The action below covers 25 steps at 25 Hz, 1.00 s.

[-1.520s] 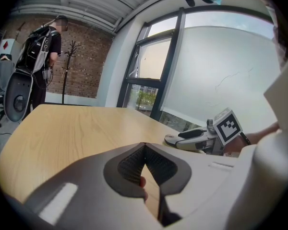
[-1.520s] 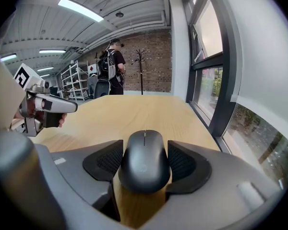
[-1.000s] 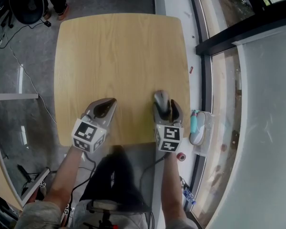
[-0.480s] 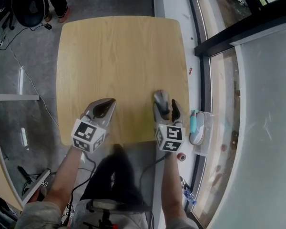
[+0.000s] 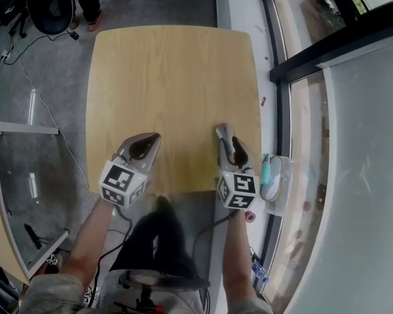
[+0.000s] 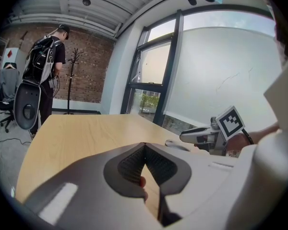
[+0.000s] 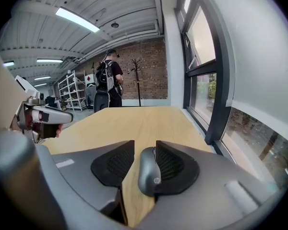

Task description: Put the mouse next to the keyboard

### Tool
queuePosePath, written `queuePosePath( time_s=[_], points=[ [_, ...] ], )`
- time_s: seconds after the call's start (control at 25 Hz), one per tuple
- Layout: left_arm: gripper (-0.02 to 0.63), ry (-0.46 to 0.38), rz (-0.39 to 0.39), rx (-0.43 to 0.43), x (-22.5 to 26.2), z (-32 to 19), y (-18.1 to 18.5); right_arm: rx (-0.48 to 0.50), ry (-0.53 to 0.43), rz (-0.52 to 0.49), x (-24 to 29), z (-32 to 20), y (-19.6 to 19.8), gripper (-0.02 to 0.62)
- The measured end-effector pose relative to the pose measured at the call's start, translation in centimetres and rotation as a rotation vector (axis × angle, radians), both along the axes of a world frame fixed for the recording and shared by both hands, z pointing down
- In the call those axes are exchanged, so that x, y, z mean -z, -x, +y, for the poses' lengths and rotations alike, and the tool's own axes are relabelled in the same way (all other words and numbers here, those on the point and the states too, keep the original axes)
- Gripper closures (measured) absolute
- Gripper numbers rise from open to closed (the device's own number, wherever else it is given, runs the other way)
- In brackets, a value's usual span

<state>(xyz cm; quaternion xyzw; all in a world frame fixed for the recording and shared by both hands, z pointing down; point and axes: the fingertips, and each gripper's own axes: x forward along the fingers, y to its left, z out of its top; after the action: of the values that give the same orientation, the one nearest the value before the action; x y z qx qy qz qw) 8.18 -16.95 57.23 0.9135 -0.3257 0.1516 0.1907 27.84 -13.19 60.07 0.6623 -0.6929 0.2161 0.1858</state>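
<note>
Your right gripper (image 7: 145, 145) has just been closing its jaws, and the mouse (image 7: 149, 172) between them, which lay flat a second ago, now stands tipped on its side. It leans on the right pad (image 7: 172, 165). A strip of wood shows between its back and the left pad (image 7: 116, 166), so the fingers are apart, not clamped. Its long axis runs along the jaws, with the wheel end pointing at the far edge of the table (image 5: 170, 77) and the logo end toward you. It sits by the near right corner. Your left gripper (image 5: 150, 141), over the near edge toward the left corner, has its fingers together on nothing. A person (image 7: 110, 78) stands beyond the far edge.
</note>
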Motion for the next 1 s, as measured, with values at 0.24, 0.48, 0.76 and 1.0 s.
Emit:
queuePosePath(
  time_s=[0.24,0.48,0.76,1.0],
  points=[
    [0.607,-0.027,0.007,0.011,2.3,-0.1,0.4,0.027,-0.028,-0.01,2.1,-0.3,1.5,0.51],
    [0.607,-0.057,0.012,0.028,5.1,0.1,1.7,0.058,-0.064,-0.034,4.9,-0.7,4.2,0.563],
    [0.607,-0.097,0.03,0.062,8.8,0.8,3.6,0.089,-0.114,-0.076,8.4,-1.0,7.0,0.581],
    [0.607,-0.128,0.048,0.078,11.7,1.6,4.6,0.105,-0.138,-0.155,10.6,-0.5,8.9,0.583]
  ],
)
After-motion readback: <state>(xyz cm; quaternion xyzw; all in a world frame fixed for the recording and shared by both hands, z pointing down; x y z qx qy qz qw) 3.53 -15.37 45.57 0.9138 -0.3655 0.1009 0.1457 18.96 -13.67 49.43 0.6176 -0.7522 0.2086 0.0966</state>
